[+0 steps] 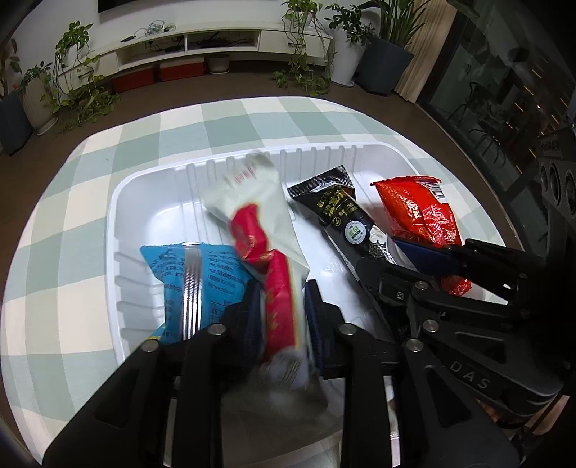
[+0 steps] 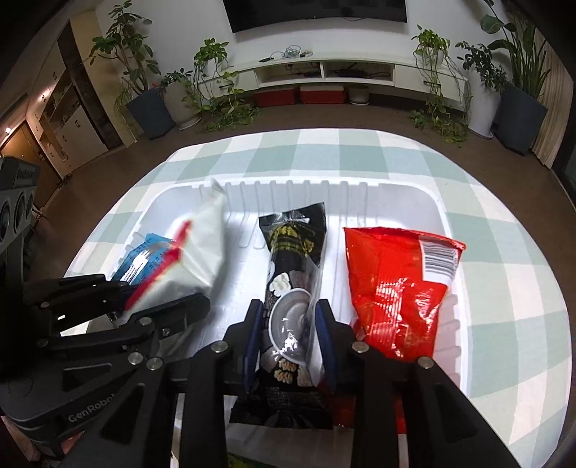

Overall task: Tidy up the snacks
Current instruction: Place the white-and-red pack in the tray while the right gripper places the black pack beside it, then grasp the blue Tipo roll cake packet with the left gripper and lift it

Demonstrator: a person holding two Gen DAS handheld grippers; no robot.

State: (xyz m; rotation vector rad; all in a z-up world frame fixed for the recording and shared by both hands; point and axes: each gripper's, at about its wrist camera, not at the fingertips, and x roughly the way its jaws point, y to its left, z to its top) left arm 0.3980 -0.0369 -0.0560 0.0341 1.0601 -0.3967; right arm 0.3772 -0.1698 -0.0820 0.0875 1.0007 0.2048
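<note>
Your worktop [image 2: 504,259] is covered in a pale green and white check cloth, and a white ribbed tray [image 2: 414,194] sits on it. Behind it is a brown floor, a long white media shelf [image 2: 324,72] against a white wall, two red boxes [image 2: 298,95] under the shelf, and potted plants [image 2: 151,90] on both sides.

Four snacks lie in the tray. From left to right in the right wrist view: a blue pack [image 2: 144,255], a white pack [image 2: 201,252] with red print, a black pack [image 2: 295,273], and a red pack [image 2: 396,288].

Your left tool [image 1: 282,306] has its jaws on either side of the white pack [image 1: 259,223], which is blurred; a narrow gap shows beside the pack, so the grip looks loosened rather than clamped. Your right tool [image 2: 288,334] straddles the lower half of the black pack, jaws close against its sides but not visibly squeezing it.

The left wrist view alone shows dark glass doors [image 1: 504,90] at the right and the blue pack's [image 1: 194,273] printed back with a silver seam. The right wrist view alone shows a dark screen [image 2: 316,10] on the wall, lit cabinets [image 2: 64,118] at the left, and the red pack's barcode [image 2: 437,259].
</note>
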